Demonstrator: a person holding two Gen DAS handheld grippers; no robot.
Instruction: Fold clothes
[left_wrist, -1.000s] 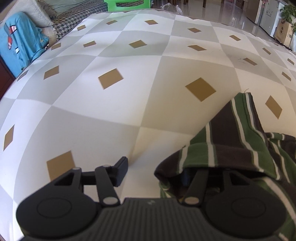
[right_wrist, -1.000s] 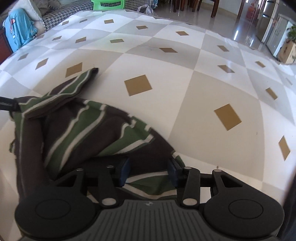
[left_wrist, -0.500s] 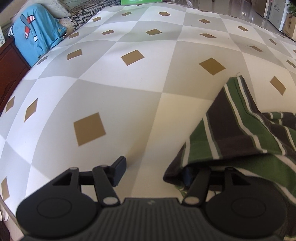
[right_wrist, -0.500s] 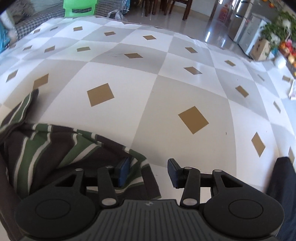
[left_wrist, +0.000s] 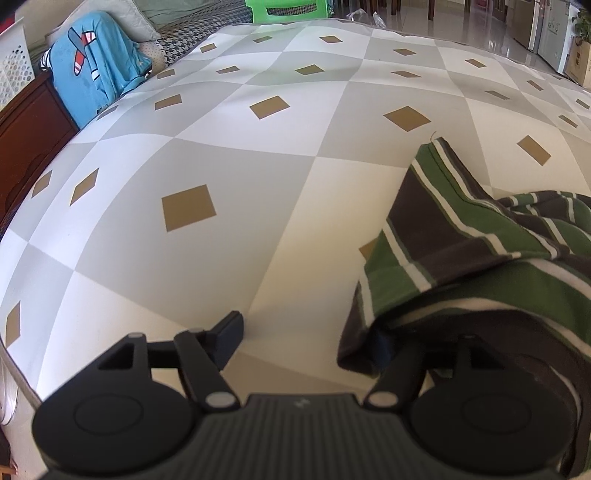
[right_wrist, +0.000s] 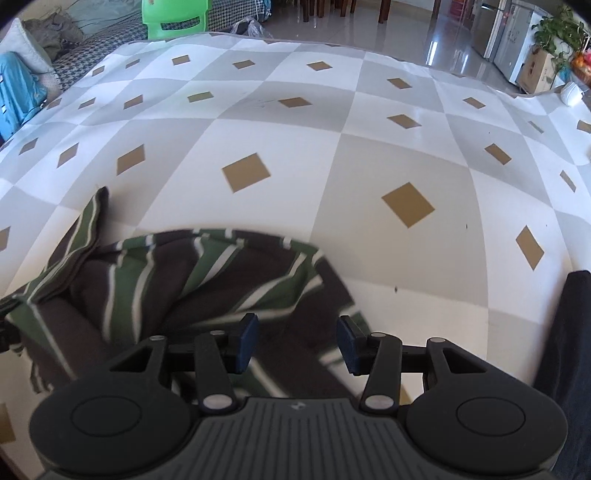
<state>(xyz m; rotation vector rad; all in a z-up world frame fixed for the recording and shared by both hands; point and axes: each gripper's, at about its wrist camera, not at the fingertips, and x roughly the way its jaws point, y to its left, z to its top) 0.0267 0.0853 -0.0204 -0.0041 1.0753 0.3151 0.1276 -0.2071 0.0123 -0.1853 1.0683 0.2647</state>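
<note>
A green, dark brown and white striped garment (left_wrist: 443, 229) lies crumpled on the checked mat (left_wrist: 221, 166). My left gripper (left_wrist: 306, 339) is at the garment's left edge. Its jaws are opening, with only bare mat between them. The left fingertip (left_wrist: 231, 332) is in plain sight, while a fold of the garment drapes over the right one and hides it. In the right wrist view the garment (right_wrist: 166, 280) spreads below my right gripper (right_wrist: 297, 341). That gripper hangs open just above the blurred cloth, its pads pressing on nothing.
The mat (right_wrist: 369, 147) reaches far ahead and to both sides. A blue garment (left_wrist: 96, 74) hangs over a sofa at the back left, beside dark wooden furniture (left_wrist: 29, 147). A green plastic chair (right_wrist: 177, 18) stands behind the mat. Dark clothing (right_wrist: 569, 350) fills the right edge.
The left gripper has slid across the mat, the fold still lying over its right finger. The right gripper swung off the garment's right edge, then came back over it, a little higher.
</note>
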